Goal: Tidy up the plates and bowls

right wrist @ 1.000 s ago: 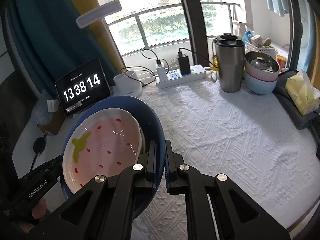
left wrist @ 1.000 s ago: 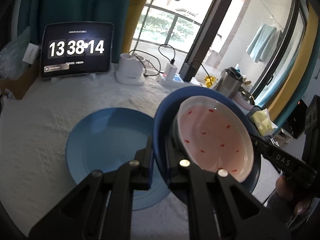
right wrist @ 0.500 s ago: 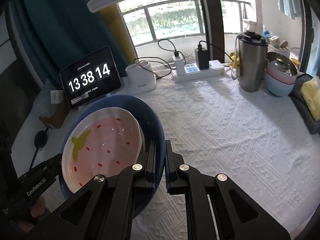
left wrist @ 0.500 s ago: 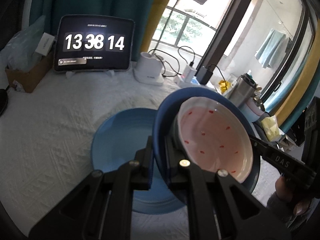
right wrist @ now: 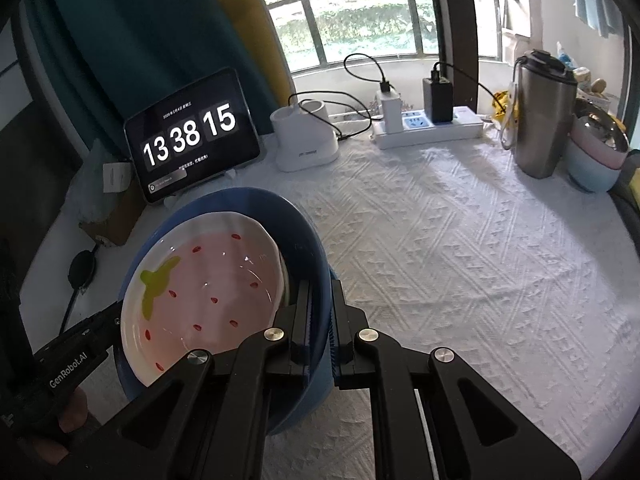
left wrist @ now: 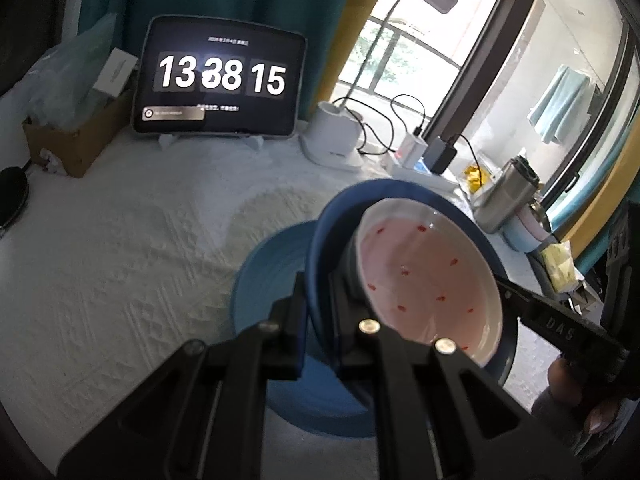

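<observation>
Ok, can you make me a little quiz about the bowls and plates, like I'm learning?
1. True or false: both grippers pinch the dark blue bowl.
2. What sits inside it? A) a spoon B) the pink strawberry dish C) nothing
3. What lies on the table under the bowl in the left wrist view?

Key:
1. True: the left gripper and right gripper each clamp its rim.
2. B
3. The light blue plate.
</observation>
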